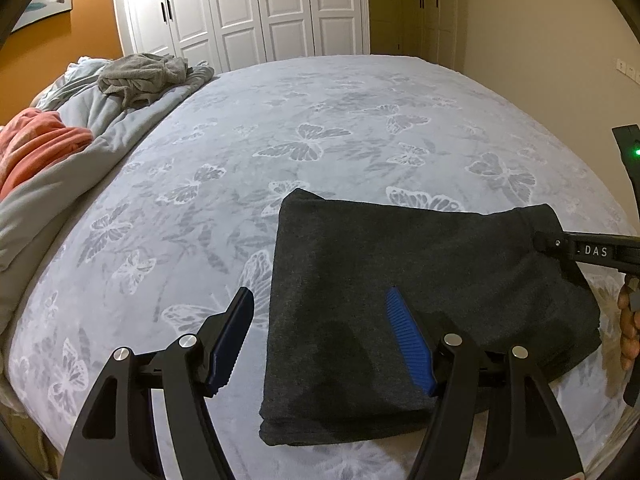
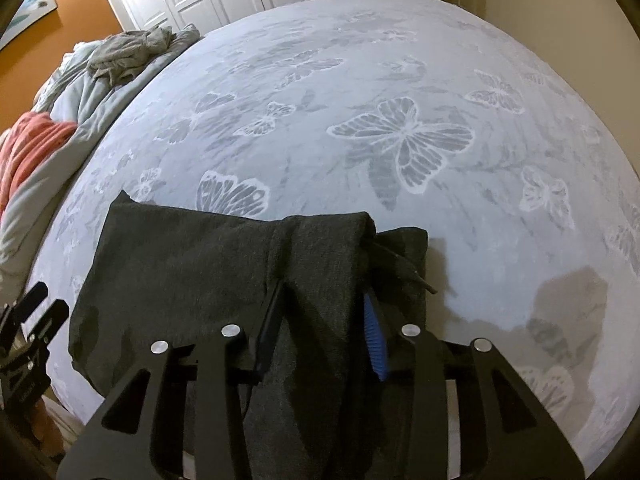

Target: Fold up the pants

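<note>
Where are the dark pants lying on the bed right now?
The dark pants lie folded near the bed's close edge, right of centre in the left wrist view, their right end between the right gripper's fingers.

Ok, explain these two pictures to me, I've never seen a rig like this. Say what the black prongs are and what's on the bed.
The black prongs are hand-held grippers, one per hand, each with a fisheye camera looking along its fingers. The left wrist view shows the left gripper open over the dark grey folded pants on the butterfly bedspread. The right wrist view shows the right gripper pinching a raised fold of the pants. Crumpled bedding lies at the left.
</note>
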